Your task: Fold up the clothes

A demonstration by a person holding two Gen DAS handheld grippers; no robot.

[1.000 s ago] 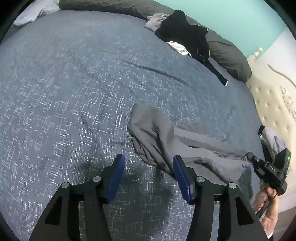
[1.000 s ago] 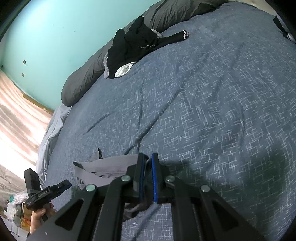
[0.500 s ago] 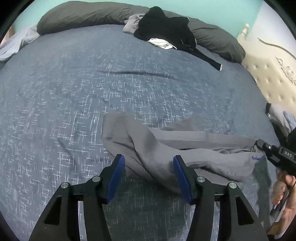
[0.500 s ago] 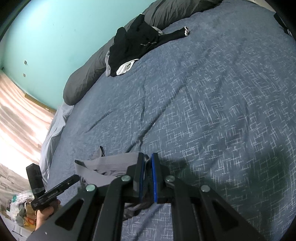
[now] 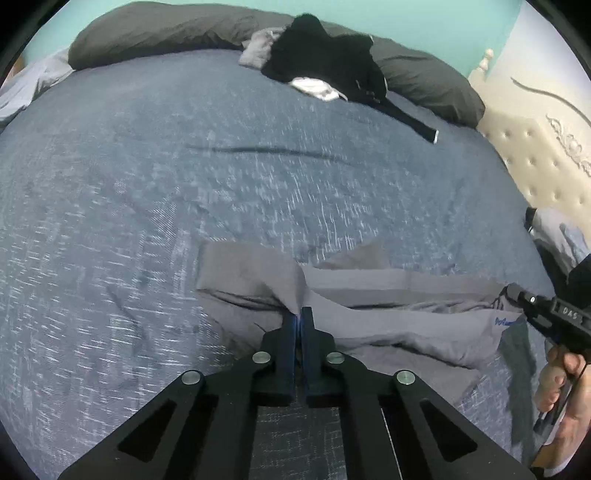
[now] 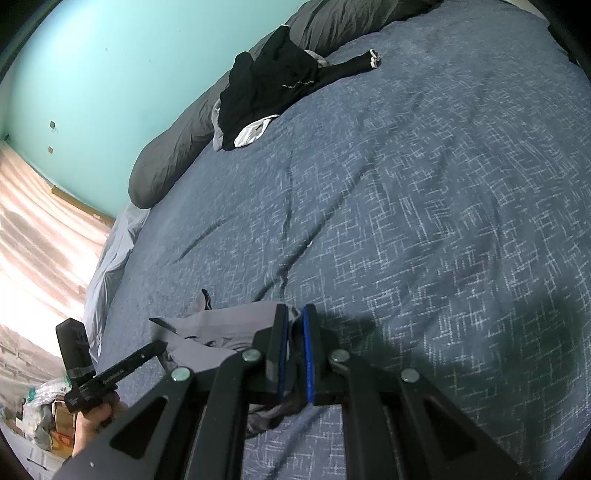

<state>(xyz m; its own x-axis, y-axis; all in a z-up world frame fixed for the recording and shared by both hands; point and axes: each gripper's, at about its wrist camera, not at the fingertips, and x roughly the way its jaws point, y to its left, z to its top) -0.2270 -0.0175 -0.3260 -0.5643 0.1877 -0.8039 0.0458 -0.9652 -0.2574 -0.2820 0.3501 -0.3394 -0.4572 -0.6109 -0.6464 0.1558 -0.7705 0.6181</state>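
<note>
On the blue patterned bedspread [image 5: 155,192], near its front edge, lies a crumpled grey garment [image 5: 388,306], stretched sideways between the two tongs; looks like grey trousers or similar, type not certain, small blue logo print near its right end. Left gripper [image 5: 298,314] has its blue-padded jaws pressed together, pinching a raised ridge of the grey fabric close to the garment's left end; cloth peaks up right at the tips. Right gripper [image 6: 294,314] is clamped on the opposite end of the same garment, fabric bunched between the blue pads and hanging below them. In the left wrist view the right tong's black body sits at the far right edge with a bare hand [image 5: 561,387] around its handle; in the right wrist view the left tong shows low left, also hand-held. Far side of the bed: a long dark grey pillow [image 5: 166,33] along the turquoise wall [image 6: 110,74], with a pile of black clothes [image 5: 325,62] on it, white piece peeking out under, one black sleeve trailing onto the bedspread. Cream tufted headboard [image 5: 535,162] at right in the left wrist view. Left view is somewhat motion-blurred.
</note>
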